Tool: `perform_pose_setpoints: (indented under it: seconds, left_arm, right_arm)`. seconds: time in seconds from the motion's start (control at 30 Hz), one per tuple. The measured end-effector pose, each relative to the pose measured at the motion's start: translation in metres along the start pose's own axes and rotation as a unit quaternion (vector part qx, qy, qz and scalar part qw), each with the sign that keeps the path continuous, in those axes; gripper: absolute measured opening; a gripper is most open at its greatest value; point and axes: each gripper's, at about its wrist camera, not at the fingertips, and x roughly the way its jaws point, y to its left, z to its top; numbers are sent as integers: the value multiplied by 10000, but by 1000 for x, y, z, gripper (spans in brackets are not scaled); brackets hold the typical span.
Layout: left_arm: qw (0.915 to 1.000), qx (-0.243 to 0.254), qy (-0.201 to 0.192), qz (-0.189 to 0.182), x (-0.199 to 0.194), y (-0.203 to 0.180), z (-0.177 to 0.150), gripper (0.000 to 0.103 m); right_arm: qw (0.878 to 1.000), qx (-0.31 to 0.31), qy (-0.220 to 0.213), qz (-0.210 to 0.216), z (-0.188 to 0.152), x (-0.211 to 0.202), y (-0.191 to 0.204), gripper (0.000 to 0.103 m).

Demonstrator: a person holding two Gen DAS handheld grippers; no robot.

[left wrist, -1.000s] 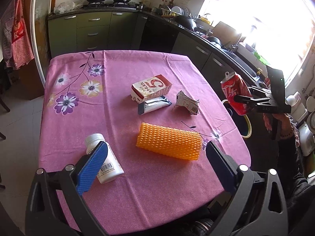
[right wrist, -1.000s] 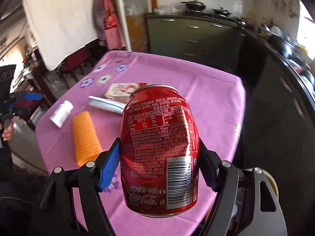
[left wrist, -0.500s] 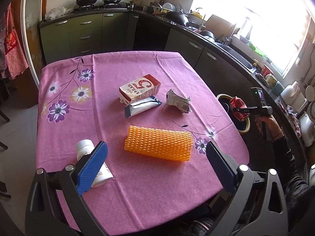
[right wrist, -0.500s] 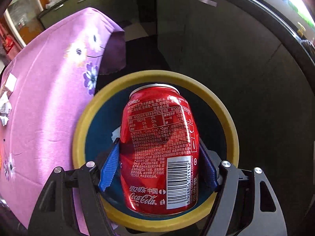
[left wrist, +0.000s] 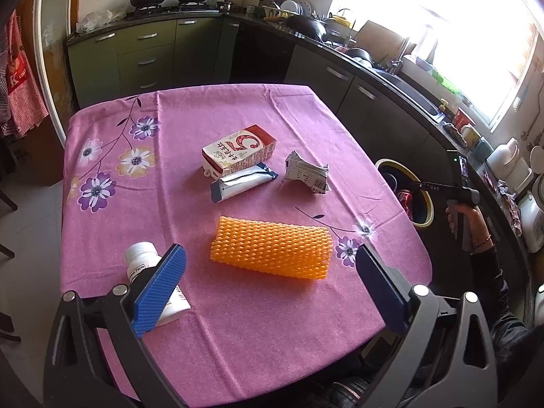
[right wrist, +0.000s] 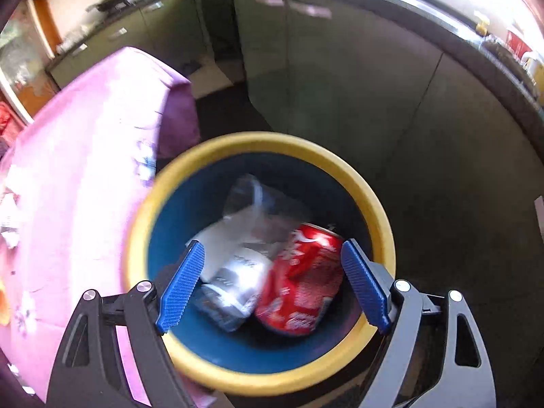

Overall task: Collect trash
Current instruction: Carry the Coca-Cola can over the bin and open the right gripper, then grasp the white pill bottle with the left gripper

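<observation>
— While the right tool (right wrist: 272, 284) hangs above the round bin with the yellow rim and blue inside (right wrist: 382, 227), its blue pads stand wide apart with nothing between them. How many things lie in the bin?

— Two I can count: one dented red aluminium cola can (right wrist: 301, 285) and one crumpled silver and white plastic package (right wrist: 234, 272). The can lies on its side, touching the package, and its long axis runs from the near wall toward the far right wall. Its white writing is too blurred to read.

— And on the surface with the pink flowered cloth (left wrist: 238, 119)?

— Five things. One white and red paper carton (left wrist: 238, 153) lies flat with a big "5" on it, its long axis going from left to upper right. Just beside it is one silver and blue foil wrapper (left wrist: 243, 183). One crushed white printed carton (left wrist: 307, 175) is near them, with a barcode. One orange foam net sleeve (left wrist: 270, 250) lies across, left to right. One white plastic pill bottle (left wrist: 144, 268) lies on its side; I read "Facts" on its label.

— The left tool (left wrist: 268, 282)?

— Its pads are wide apart, holding nothing, above the near edge of the surface.
</observation>
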Motion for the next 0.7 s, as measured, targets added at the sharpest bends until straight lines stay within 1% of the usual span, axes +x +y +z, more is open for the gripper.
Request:
perform_pose_setpoints:
  seconds: [0.1, 0.2, 0.27, 0.4, 0.53, 0.63, 0.7]
  left_arm:
    - [9999, -82, -18, 94, 0, 5, -1, 95]
    - [9987, -156, -62, 476, -2, 12, -3, 95]
    - [9974, -291, -48, 661, -2, 20, -5, 96]
    - [9933, -726, 92, 897, 6, 40, -10, 96]
    - [9867, -1053, 301, 1204, 22, 59, -17, 96]
    - [9803, -1386, 486, 1320, 36, 78, -22, 96]
    - [9769, -1489, 591, 1417, 44, 86, -25, 96]
  right_arm:
    - [9990, -85, -398, 159, -14, -30, 20, 83]
    - [9973, -220, -621, 333, -20, -45, 46, 85]
    - [9962, -329, -654, 464, -25, -50, 59, 85]
    - [9939, -547, -710, 649, -31, -62, 82, 85]
    - [9907, -756, -759, 835, -37, -69, 108, 86]
    - [9888, -938, -802, 839, -35, -65, 122, 86]
    - [9879, -1017, -803, 855, -37, -66, 130, 87]
